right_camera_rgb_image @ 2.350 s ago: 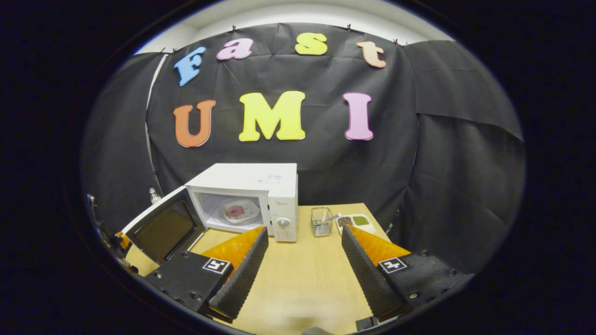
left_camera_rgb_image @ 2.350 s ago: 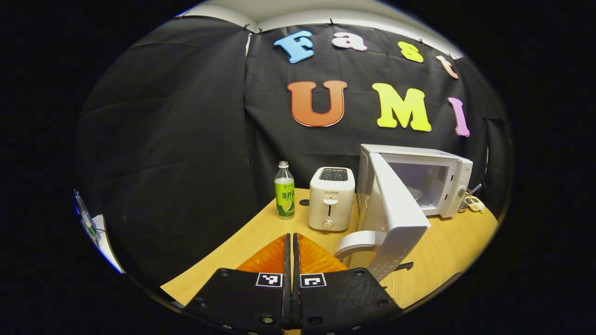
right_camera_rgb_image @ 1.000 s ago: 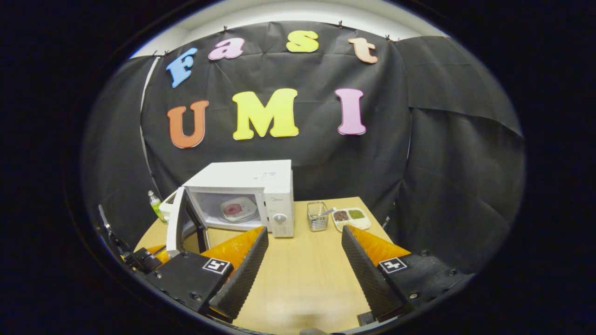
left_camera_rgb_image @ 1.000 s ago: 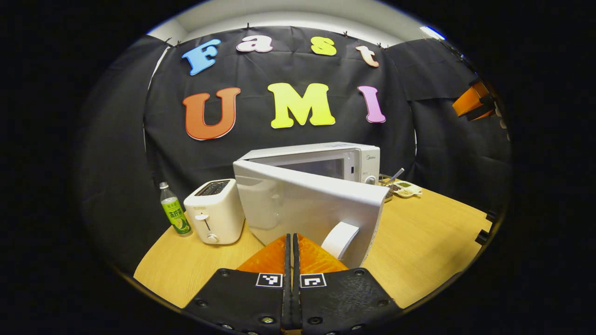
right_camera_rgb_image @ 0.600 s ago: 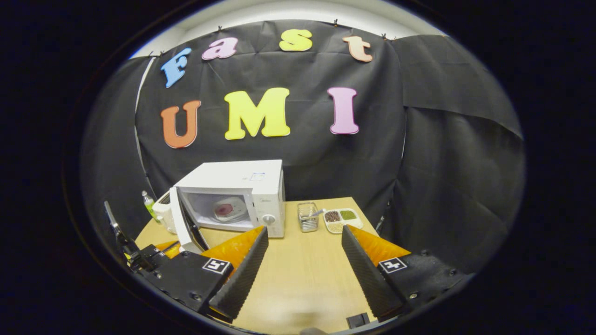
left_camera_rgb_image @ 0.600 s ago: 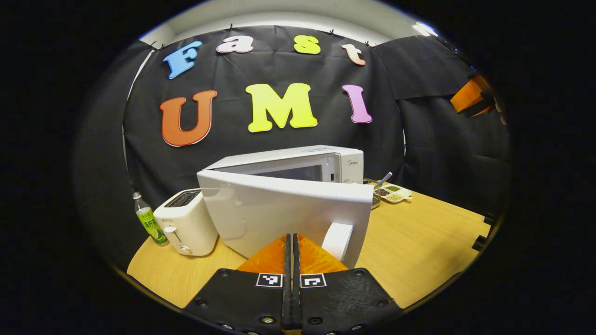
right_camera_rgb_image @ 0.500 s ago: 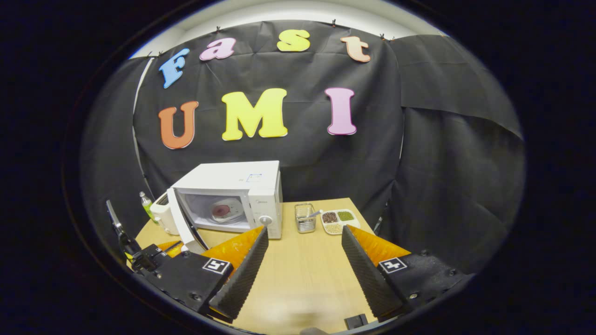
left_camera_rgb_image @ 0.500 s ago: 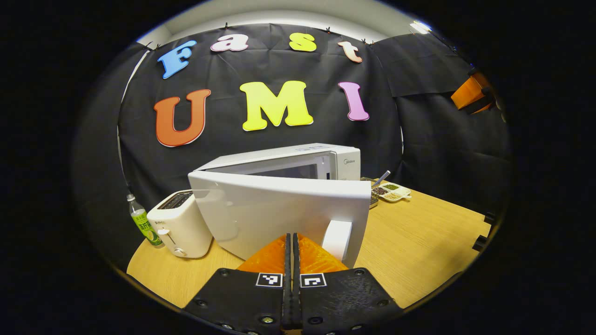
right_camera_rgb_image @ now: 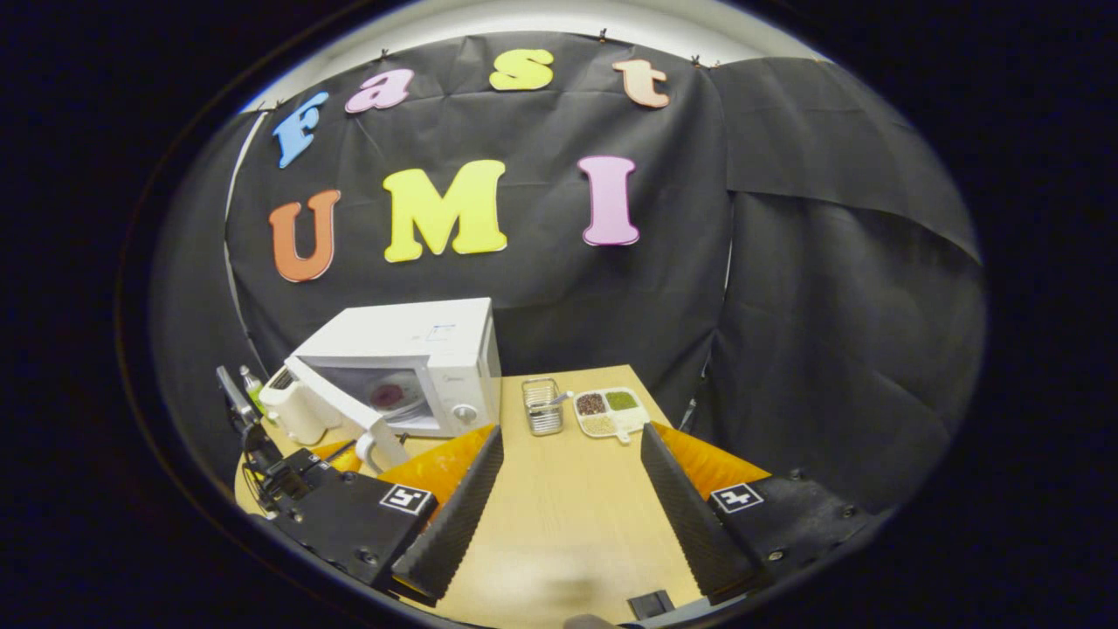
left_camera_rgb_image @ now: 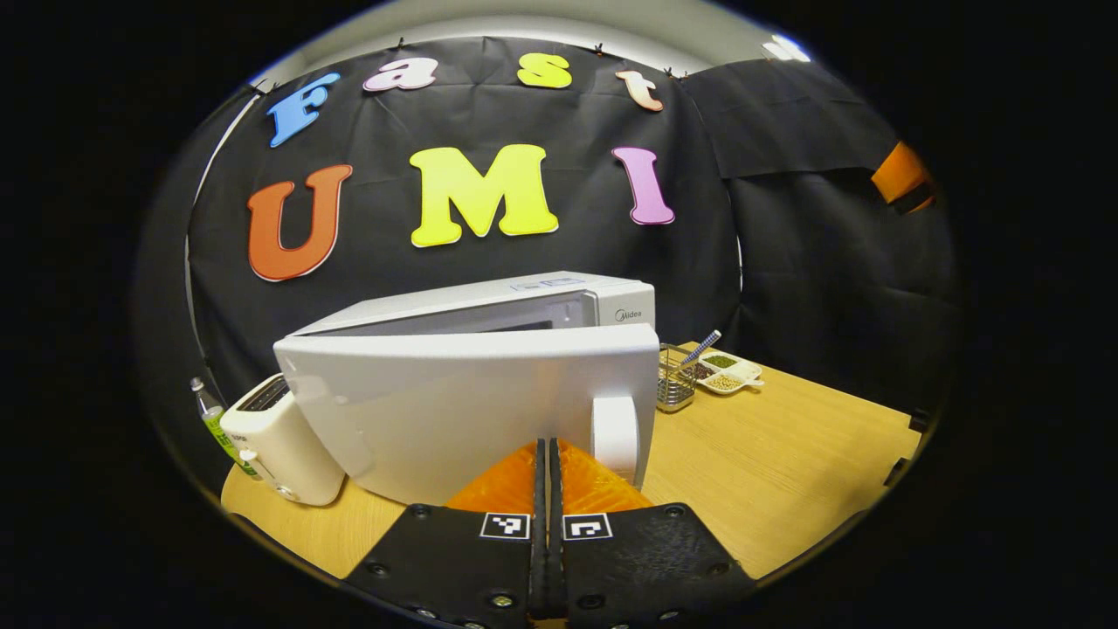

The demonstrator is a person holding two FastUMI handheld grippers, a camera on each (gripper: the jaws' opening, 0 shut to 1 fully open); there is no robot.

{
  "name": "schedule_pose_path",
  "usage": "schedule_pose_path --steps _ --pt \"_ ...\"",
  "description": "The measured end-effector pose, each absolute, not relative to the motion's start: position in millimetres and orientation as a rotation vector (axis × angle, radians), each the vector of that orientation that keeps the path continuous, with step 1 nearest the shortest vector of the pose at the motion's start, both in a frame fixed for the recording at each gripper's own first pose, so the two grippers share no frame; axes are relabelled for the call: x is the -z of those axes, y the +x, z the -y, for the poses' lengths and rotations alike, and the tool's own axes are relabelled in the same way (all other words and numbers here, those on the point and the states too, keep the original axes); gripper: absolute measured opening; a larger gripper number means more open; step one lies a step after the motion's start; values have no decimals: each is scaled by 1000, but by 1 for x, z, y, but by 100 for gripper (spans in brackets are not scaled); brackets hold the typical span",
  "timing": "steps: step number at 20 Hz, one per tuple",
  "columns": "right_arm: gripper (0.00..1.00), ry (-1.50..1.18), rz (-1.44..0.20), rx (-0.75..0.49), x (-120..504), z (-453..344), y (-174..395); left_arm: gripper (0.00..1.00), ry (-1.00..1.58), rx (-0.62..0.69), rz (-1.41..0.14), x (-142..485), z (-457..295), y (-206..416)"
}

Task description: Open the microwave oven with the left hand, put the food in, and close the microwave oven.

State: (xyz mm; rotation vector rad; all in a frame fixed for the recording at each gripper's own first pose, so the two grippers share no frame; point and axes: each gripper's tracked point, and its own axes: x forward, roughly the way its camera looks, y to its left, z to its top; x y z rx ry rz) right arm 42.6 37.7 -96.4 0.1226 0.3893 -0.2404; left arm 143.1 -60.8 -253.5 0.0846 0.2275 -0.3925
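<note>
A: Closing now: your left gripper (left_camera_rgb_image: 548, 454), fingers pressed together and holding nothing, sits just before the door (left_camera_rgb_image: 463, 411), beside its handle (left_camera_rgb_image: 615, 437).

B: And the food?

A: Inside the microwave (right_camera_rgb_image: 410, 362) on the bench (right_camera_rgb_image: 568, 507). Your right gripper (right_camera_rgb_image: 568, 476) hangs wide and empty.

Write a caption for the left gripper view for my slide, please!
Shut left gripper pressed up to the half-closed microwave door, beside its handle, toaster alongside.
</note>
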Motion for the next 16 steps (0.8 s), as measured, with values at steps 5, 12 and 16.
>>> schedule_pose_path --steps 5,12,16 --pt "100 127 -405 279 101 -24 40 0 92 395 -242 263 72 171" --pt "100 129 -421 298 104 -18 43 0 107 400 -220 261 87 208" --pt "100 125 -428 294 104 -15 51 0 86 392 -224 259 94 222"
